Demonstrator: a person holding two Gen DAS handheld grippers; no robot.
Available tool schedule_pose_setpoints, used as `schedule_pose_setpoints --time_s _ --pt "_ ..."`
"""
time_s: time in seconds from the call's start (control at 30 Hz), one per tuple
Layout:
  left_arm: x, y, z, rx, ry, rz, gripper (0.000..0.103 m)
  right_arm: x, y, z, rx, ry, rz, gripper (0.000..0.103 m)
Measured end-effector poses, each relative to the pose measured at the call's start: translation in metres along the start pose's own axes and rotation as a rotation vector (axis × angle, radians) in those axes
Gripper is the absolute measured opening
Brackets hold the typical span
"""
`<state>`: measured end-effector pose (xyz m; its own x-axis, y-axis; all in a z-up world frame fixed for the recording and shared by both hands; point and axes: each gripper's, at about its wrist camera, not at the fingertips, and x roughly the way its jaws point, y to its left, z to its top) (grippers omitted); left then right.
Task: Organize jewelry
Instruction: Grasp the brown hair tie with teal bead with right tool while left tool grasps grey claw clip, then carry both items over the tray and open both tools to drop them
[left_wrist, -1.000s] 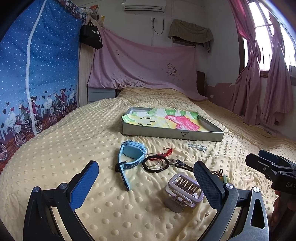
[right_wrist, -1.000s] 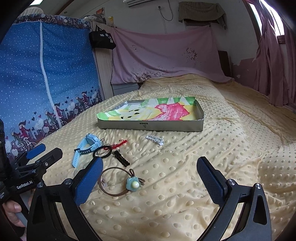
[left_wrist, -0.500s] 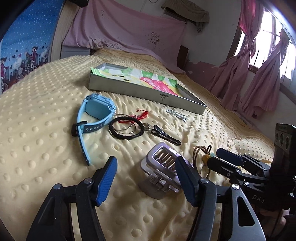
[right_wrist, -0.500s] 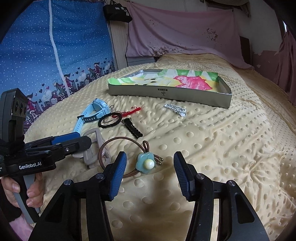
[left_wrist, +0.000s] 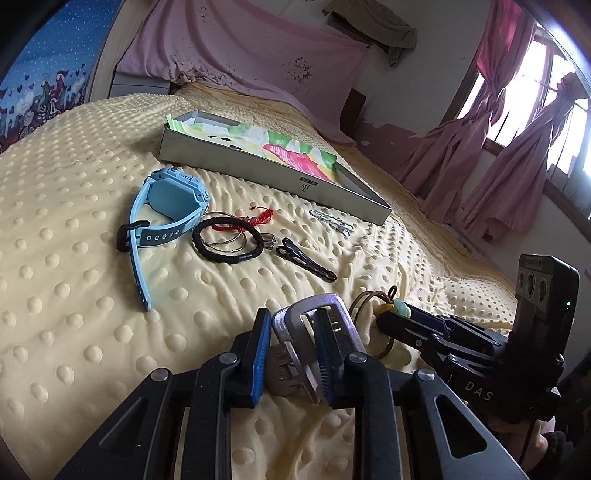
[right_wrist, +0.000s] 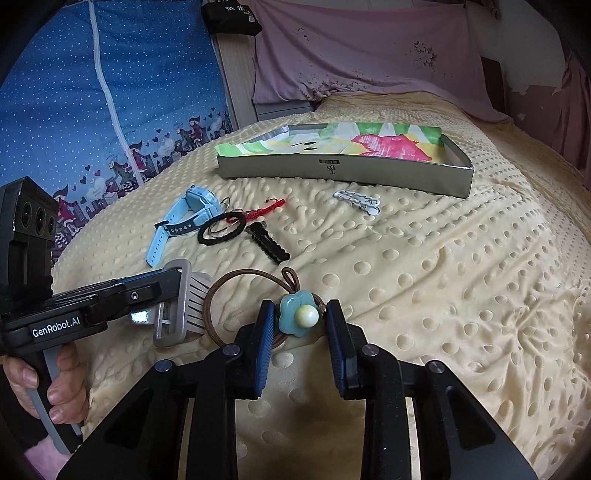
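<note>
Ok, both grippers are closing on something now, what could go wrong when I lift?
1. The left gripper pinches only one side of the grey claw clip, so the clip may twist or slip.
2. The right gripper flanks the flower charm; the brown hair tie loop runs right beside the clip and could snag it.
3. Both grippers work close together and may collide.

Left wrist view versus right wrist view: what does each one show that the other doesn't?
Only the left wrist view shows the window and its pink curtains. Only the right wrist view shows the hand holding the left tongs, and the hair tie's blue flower clearly. Both show the box, blue watch, black hair clip and grey claw clip.
</note>
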<state>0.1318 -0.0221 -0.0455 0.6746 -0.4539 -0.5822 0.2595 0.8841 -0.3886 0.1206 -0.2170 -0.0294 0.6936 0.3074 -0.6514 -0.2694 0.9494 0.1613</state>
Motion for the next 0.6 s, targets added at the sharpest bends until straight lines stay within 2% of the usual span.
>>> schedule_pose_setpoints --time_s 0.27,0.43,0.6 --pt "-0.01 -0.01 0.012 0.014 -0.042 0.014 0.022 -0.019 -0.005 0.006 0.029 -0.092 -0.015 0.023" --pt "-0.019 -0.018 0.048 0.005 -0.121 0.027 0.022 -0.024 -0.021 0.034 0.087 -0.137 -0.001 0.023" --pt "-0.004 -0.019 0.099 0.001 -0.178 0.056 0.022 -0.004 -0.036 0.085 0.098 -0.158 -0.054 0.023"
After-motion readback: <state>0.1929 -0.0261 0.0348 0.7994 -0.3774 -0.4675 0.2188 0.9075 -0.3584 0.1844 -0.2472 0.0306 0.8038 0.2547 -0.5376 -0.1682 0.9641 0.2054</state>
